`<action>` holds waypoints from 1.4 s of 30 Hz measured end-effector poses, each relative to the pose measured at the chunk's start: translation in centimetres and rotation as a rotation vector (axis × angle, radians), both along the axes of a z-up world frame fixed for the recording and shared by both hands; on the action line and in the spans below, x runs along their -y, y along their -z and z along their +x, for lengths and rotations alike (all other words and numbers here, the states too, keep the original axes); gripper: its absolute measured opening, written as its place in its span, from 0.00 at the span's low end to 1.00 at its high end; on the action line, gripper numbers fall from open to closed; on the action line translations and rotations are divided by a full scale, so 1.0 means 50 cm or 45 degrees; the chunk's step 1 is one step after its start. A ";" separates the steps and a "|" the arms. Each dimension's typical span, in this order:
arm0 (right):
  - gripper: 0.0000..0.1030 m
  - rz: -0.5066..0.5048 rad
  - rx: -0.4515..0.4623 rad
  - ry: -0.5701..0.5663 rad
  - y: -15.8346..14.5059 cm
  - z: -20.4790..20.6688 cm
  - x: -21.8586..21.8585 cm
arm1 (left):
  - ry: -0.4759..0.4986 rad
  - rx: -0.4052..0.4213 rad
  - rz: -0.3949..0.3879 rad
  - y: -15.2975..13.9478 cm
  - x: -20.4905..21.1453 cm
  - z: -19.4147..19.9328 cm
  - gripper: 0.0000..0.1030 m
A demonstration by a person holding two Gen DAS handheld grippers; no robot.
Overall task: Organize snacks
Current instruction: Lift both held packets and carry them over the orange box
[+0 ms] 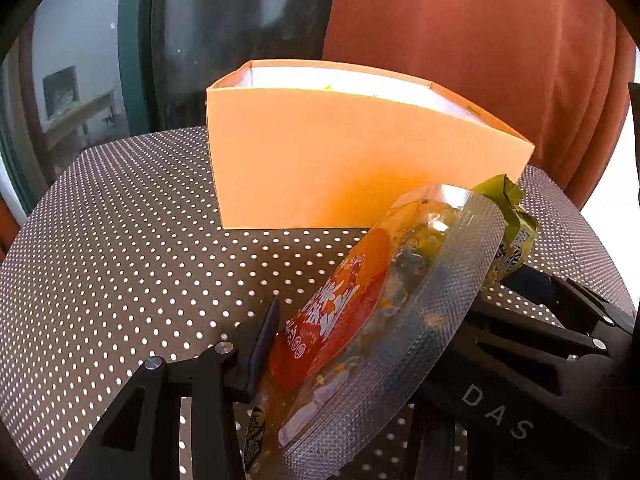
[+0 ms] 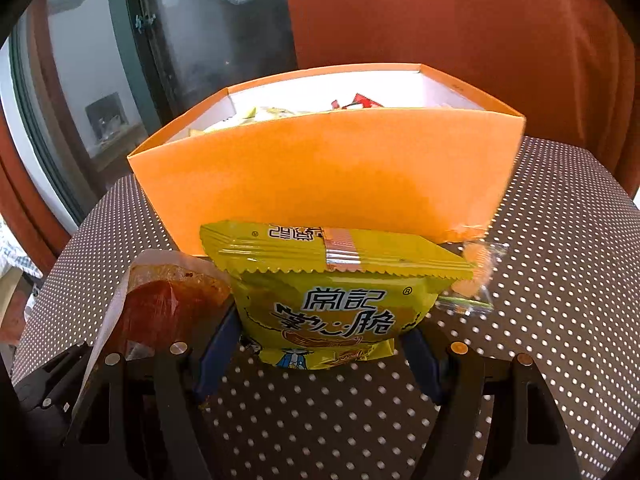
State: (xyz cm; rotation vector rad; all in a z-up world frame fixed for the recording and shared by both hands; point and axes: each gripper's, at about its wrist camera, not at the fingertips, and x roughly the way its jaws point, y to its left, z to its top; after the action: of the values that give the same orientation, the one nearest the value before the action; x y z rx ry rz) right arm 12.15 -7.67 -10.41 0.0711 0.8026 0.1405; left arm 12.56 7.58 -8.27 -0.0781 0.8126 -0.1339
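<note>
Brown table w/ white polka dots [image 2: 560, 280], rust-red curtain [image 2: 440, 12] behind. Open orange cardboard box [image 2: 320, 184] sits just ahead of both hand-held grippers, snacks inside. Right hand-held gripper [image 2: 320, 344] clenched on yellow crinkle-edged snack packet [image 2: 336, 300], held upright in front of box wall. Left hand-held gripper [image 1: 360, 320] grasps clear plastic pouch w/ red-orange label [image 1: 360, 312], tilted, right beside the yellow packet.

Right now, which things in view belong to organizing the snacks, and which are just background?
Part of the job:
- yellow snack packet in the right gripper
- clear red-label packet in the left gripper
- orange box, snacks already inside

Just background:
- dotted table
- orange curtain
- glass door
</note>
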 end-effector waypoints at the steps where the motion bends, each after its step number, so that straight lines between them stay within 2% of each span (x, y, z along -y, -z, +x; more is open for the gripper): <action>1: 0.75 0.002 0.004 0.002 -0.002 -0.005 0.004 | -0.001 0.005 0.000 -0.003 0.003 -0.006 0.45; 10: 0.75 0.010 0.061 0.026 -0.045 -0.033 0.037 | 0.019 0.079 0.003 -0.048 0.024 -0.055 0.45; 25: 0.75 -0.013 0.267 0.067 -0.164 -0.106 0.095 | 0.047 0.262 0.001 -0.154 0.092 -0.109 0.45; 33: 0.75 0.017 0.388 0.073 -0.224 -0.128 0.117 | 0.049 0.404 0.022 -0.224 0.119 -0.135 0.45; 42: 0.75 0.022 0.495 0.070 -0.275 -0.117 0.130 | 0.039 0.493 0.035 -0.265 0.129 -0.112 0.45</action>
State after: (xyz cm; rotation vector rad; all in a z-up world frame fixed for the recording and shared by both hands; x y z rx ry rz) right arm 6.28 -14.19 3.33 0.0788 0.4114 0.1045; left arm 6.95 1.15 4.99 -0.0121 0.4290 -0.1610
